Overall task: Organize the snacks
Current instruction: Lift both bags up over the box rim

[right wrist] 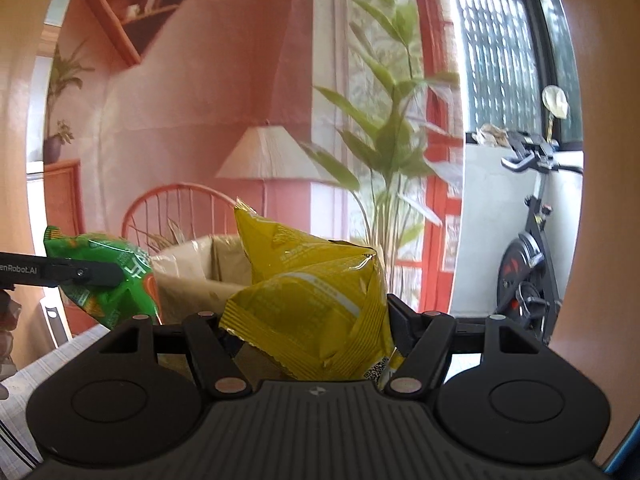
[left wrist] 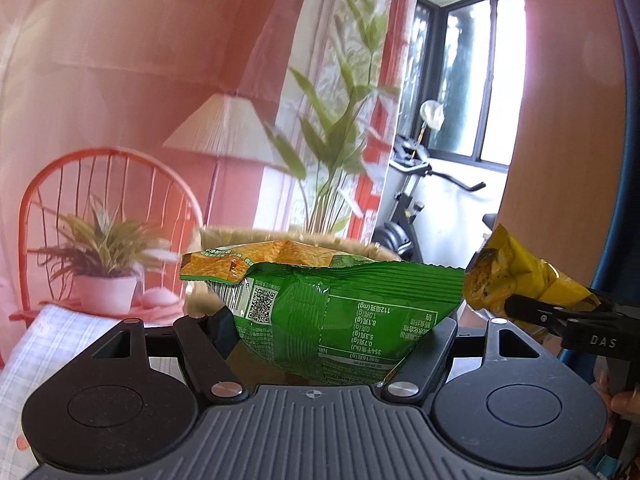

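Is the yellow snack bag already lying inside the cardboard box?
No. The yellow snack bag is gripped between the right gripper fingers, in front of the open cardboard box.

checked cloth surface (left wrist: 60, 344), cardboard box (right wrist: 192, 268)

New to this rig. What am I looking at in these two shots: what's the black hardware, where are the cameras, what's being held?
There is no robot arm here. A person holds a handheld two-finger gripper in each hand, and each gripper carries a fisheye camera that looks forward along its fingers. The black hardware at the bottom of each picture is that gripper's own body.

The left wrist view shows the left gripper closed on a green snack bag. At its right edge you see the right gripper from the side.

The right wrist view shows the right gripper closed on a yellow snack bag, with the green one at the left.

Behind both bags stands an open cardboard box. Both bags are held in the air; a pale checked cloth shows below.
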{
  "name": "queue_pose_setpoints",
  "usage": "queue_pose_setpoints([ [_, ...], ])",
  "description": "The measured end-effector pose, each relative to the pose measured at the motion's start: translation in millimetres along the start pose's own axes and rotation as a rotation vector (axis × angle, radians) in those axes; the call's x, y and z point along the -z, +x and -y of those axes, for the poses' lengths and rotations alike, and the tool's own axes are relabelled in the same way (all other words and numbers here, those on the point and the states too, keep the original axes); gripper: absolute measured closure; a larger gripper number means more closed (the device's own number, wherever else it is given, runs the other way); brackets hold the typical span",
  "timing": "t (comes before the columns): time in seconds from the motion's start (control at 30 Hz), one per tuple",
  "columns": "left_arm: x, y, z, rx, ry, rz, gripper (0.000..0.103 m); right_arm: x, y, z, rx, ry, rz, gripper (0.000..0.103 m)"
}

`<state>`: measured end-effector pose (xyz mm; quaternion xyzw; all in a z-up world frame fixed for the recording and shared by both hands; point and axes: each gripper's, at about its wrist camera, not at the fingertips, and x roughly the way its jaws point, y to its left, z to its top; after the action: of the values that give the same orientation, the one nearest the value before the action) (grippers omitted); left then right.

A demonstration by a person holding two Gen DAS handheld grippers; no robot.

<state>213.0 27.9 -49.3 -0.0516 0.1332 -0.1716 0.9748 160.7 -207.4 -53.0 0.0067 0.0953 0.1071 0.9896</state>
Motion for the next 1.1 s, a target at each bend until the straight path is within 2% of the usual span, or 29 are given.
queue_pose_setpoints([
  [0.23,-40.2,9.8,-9.2,0.036,-0.017,0.017,0.027,-37.0,22.0,4.3,-0.017,-0.007,0.041,0.033],
  [0.33,-59.7,26.8,-17.1,0.051,-0.038,0.018,0.027,-47.7,41.7,6.8,-0.014,-0.013,0.036,0.033],
  [0.53,-89.1,82.9,-29.3,0.015,-0.061,-0.040,0.027,-60.5,93.5,13.2,-0.030,0.035,-0.011,0.033],
  [0.8,-94.5,161.3,-23.4,-0.075,0.134,-0.198,0.027,-59.6,143.9,4.5,-0.075,0.010,-0.064,0.033],
  [0.97,-82.4,191.6,-21.7,-0.110,0.243,-0.278,0.025,-50.3,166.1,5.9,-0.082,0.016,-0.099,0.033],
  [1.1,-75.5,203.5,-19.5,-0.153,0.325,-0.310,0.020,-43.5,178.8,7.9,-0.083,0.041,-0.128,0.033],
])
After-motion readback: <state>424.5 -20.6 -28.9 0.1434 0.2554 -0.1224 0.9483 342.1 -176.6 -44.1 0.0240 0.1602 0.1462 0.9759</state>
